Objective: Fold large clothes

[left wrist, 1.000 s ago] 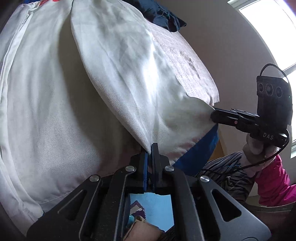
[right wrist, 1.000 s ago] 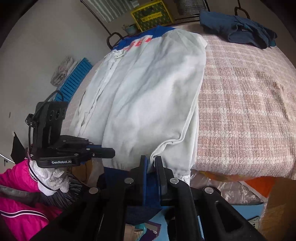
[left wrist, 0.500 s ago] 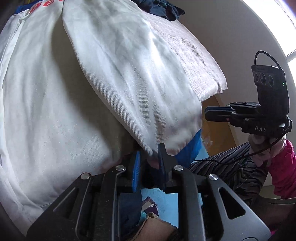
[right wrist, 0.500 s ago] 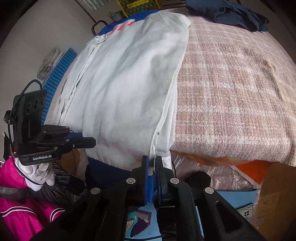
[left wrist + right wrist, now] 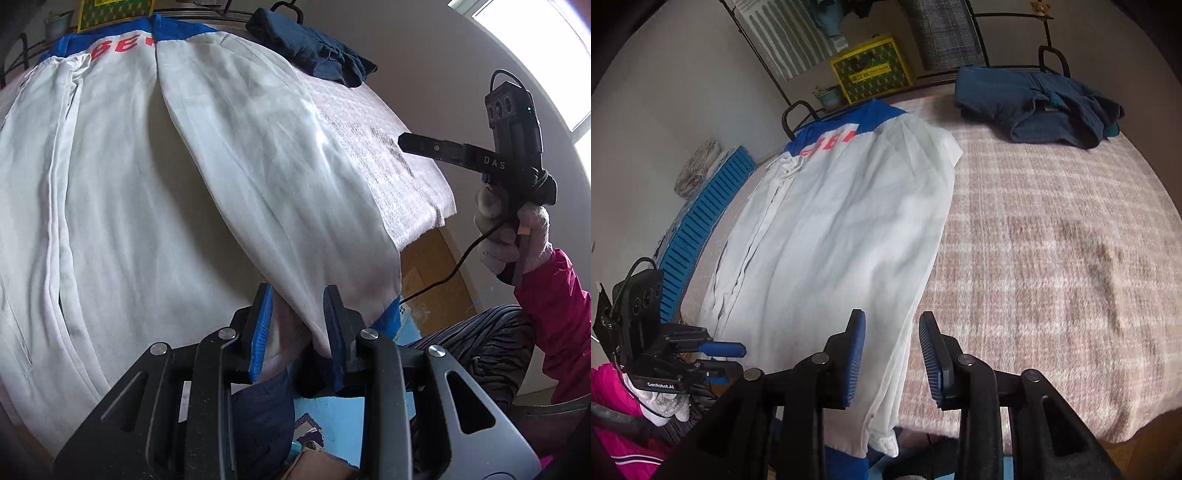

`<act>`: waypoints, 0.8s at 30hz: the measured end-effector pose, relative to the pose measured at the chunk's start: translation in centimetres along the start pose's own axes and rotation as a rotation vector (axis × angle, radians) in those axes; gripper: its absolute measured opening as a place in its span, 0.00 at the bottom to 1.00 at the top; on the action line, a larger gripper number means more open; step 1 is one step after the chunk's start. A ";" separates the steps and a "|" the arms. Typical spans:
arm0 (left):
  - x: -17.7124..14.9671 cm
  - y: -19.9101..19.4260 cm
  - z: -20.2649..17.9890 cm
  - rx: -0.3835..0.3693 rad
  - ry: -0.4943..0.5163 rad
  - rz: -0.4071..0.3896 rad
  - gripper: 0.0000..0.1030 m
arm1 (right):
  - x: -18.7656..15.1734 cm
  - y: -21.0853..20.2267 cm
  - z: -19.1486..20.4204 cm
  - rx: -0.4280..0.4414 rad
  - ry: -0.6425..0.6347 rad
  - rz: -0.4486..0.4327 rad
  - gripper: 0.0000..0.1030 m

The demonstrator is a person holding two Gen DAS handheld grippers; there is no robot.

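On bed (image 5: 1052, 258), your left gripper (image 5: 298, 325) and right gripper (image 5: 892, 354) had just been opening, fingers part-spread, white garment (image 5: 842, 236) between, unpinched; soft, limp, take hem corners.

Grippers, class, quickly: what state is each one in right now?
Left gripper: open, just been opening; jacket edge loose between jaws.
Right gripper: open, just been opening; holds nothing.

Plain pale walls (image 5: 701, 74) surround a plaid-covered bed (image 5: 1052, 240) (metal-framed), with a bright window (image 5: 546, 55) alongside.
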State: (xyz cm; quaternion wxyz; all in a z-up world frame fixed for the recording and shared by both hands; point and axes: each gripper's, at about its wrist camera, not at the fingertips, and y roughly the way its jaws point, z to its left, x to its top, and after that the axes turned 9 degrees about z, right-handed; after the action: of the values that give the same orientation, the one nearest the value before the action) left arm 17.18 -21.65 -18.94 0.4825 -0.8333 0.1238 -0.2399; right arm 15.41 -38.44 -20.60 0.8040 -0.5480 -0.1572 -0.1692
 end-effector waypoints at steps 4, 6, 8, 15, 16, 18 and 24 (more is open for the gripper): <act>1.4 -0.4 0.6 0.031 -0.008 -0.033 0.27 | 4.3 0.7 -1.1 -0.042 -0.014 -0.048 0.34; 2.3 -0.2 1.2 0.027 -0.029 -0.041 0.27 | 6.3 1.5 -2.0 -0.042 -0.005 -0.056 0.40; 3.0 0.1 2.0 0.033 -0.054 -0.047 0.27 | 8.0 2.2 -3.1 -0.051 0.020 -0.082 0.47; 5.3 1.4 4.2 0.069 -0.101 -0.038 0.27 | 13.9 6.5 -7.4 -0.031 0.111 -0.090 0.49; 5.5 1.5 4.5 0.067 -0.113 -0.036 0.27 | 14.5 7.2 -7.9 -0.024 0.119 -0.089 0.49; 6.0 1.9 5.3 0.063 -0.132 -0.032 0.27 | 15.6 8.6 -8.9 0.018 0.139 -0.088 0.52; 6.8 2.6 7.2 0.036 -0.182 -0.017 0.27 | 17.5 12.3 -11.4 0.114 0.226 -0.083 0.59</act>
State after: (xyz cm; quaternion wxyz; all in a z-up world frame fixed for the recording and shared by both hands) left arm 26.79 -20.55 -22.34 0.5047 -0.8437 0.0678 -0.1696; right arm 37.29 -46.64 -27.12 0.8386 -0.4721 -0.0974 -0.2538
